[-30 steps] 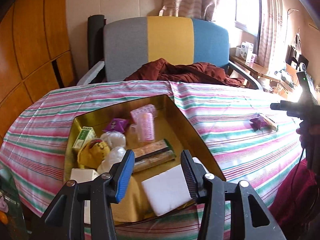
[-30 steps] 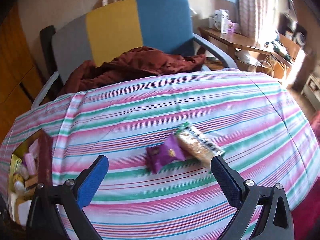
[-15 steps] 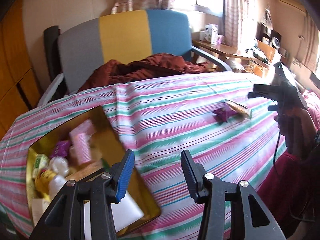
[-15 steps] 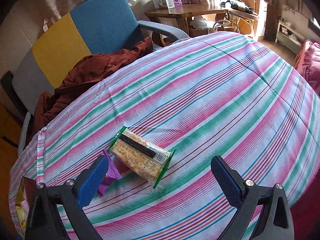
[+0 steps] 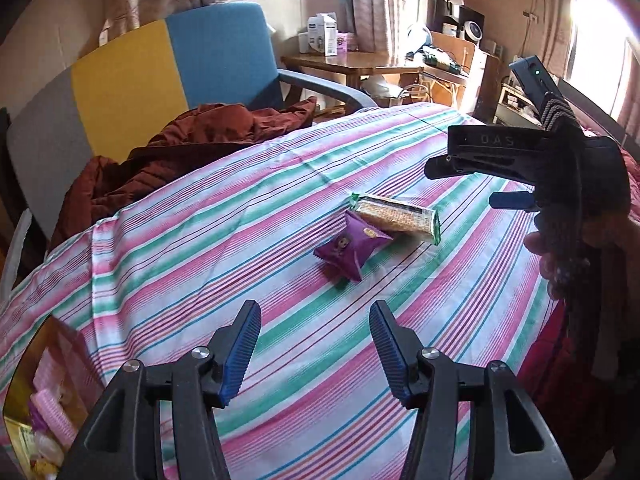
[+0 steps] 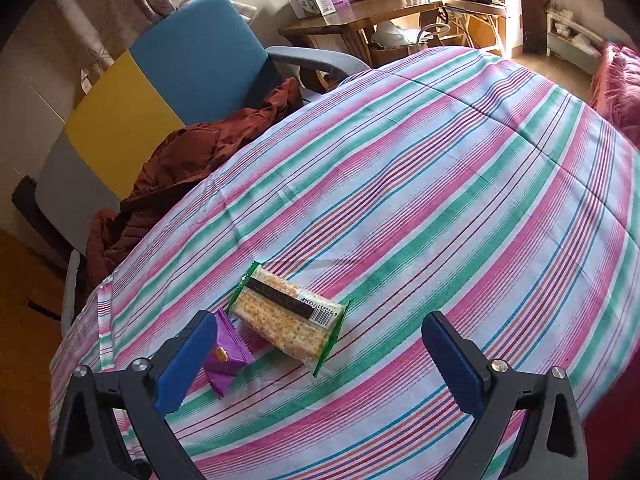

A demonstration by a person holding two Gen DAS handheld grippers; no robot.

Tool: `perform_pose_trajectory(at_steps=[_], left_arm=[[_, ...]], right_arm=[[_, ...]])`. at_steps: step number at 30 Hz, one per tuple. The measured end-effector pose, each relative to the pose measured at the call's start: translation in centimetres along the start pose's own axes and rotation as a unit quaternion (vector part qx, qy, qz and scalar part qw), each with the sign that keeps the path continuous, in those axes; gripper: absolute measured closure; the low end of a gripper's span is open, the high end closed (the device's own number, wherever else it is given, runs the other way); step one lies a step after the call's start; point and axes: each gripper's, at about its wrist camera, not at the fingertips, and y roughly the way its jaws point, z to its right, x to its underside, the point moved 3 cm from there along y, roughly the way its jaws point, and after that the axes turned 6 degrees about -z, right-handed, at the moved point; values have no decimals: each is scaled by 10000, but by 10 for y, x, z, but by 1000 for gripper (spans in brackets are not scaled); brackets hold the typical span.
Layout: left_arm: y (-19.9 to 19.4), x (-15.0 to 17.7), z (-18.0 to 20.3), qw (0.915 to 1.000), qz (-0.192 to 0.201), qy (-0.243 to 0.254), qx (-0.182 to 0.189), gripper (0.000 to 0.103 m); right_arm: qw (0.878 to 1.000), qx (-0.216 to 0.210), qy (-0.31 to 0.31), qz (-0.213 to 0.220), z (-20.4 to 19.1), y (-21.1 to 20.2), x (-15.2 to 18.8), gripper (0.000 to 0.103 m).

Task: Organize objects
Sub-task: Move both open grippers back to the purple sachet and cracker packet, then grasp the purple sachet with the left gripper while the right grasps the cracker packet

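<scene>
Cracker pack [image 6: 289,317], green-edged wrapper, barcode showing

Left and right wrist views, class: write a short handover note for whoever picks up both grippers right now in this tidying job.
Left gripper: open, empty, over the striped tablecloth, short of the snacks.
Right gripper: open, empty, just short of the cracker packet.
The cracker packet and the purple snack pouch lie touching on the cloth.
The gold box at the table's left edge already holds several items.
Left to do: grasp both snacks and put them in the box.
</scene>
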Motion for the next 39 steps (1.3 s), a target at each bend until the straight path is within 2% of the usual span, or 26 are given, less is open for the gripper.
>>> perform_pose_trajectory(at_steps=[6,10,19,20,21,22,26,32,37,39], left_arm=[[43,-25,16,9986,-160,488,138,43],[72,-35,18,9973,-332,619,234,43],[112,-59,27,9942,-438,925,318,43],[116,-60,28,9943,-461,891,350,46],[120,-60,27,9945,-503,839,379,64],[122,-59,27,9949,-553,769,358,69],[114,-48,17,9963,-566,324,568,70],[85,-5,-4,9960,-675,-507,304,70],[58,37,-18,9926,-561,-1074,-28,70],[51,52,-22,9912,-532,-1207,-45,69]], right_arm=[[9999,-133,-40,-83,-3,2,2,0],[9996,-236,33,-168,-1,4,2,0],[9993,-264,29,-247,-2,7,4,0],[9994,-247,35,-247,-1,7,4,0],[9994,-228,45,-248,0,8,4,0],[9995,-205,58,-251,0,8,3,0],[9995,-147,53,-268,0,10,3,0],[9995,12,-92,-288,-4,12,5,0],[9982,223,-430,-365,-16,18,10,0],[9967,327,-614,-423,-22,22,13,0]])
